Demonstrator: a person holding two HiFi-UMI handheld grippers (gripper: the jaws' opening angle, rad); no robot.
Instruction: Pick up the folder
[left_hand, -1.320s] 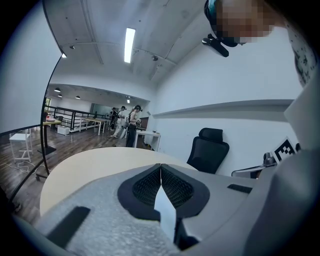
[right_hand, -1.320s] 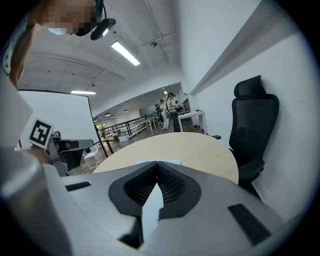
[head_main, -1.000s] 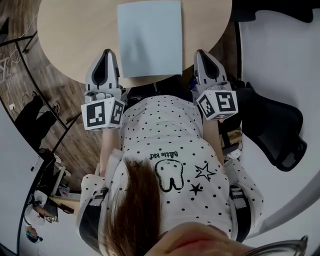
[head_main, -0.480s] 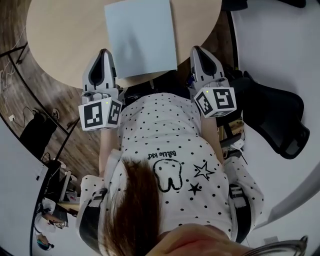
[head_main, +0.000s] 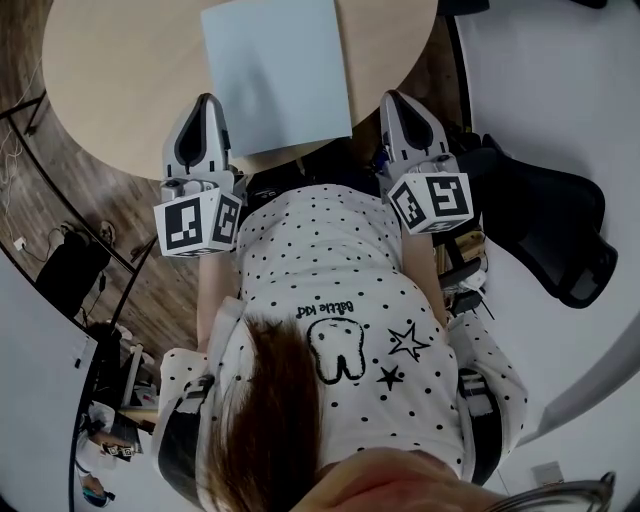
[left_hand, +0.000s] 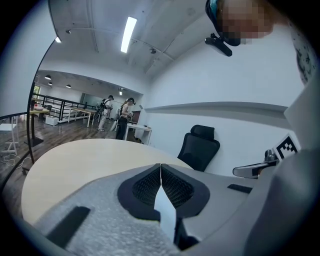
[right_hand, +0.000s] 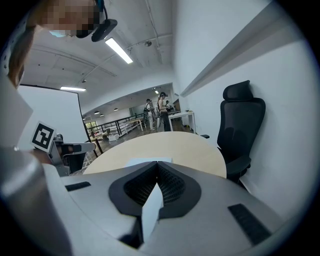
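A pale blue folder (head_main: 275, 75) lies flat on the round wooden table (head_main: 120, 80), its near edge close to the table's near rim. My left gripper (head_main: 205, 100) is just left of the folder's near corner, jaws shut on nothing. Right of the folder, at the rim, my right gripper (head_main: 393, 97) is also shut and empty. The left gripper view shows closed pads (left_hand: 160, 165) over bare tabletop (left_hand: 75, 160). Beyond the closed right gripper (right_hand: 157, 162), a strip of the folder (right_hand: 148, 161) shows.
A black office chair (head_main: 560, 240) stands to the right of the table, also seen as the chair (left_hand: 198, 147) and the chair (right_hand: 240, 130). Black stands and cables (head_main: 70, 180) cross the wooden floor on the left. People (left_hand: 115, 117) stand far back in the room.
Both grippers have crept slightly forward and lower beside the folder. The head view has shifted so the folder sits a little further left. The jaws stay shut.
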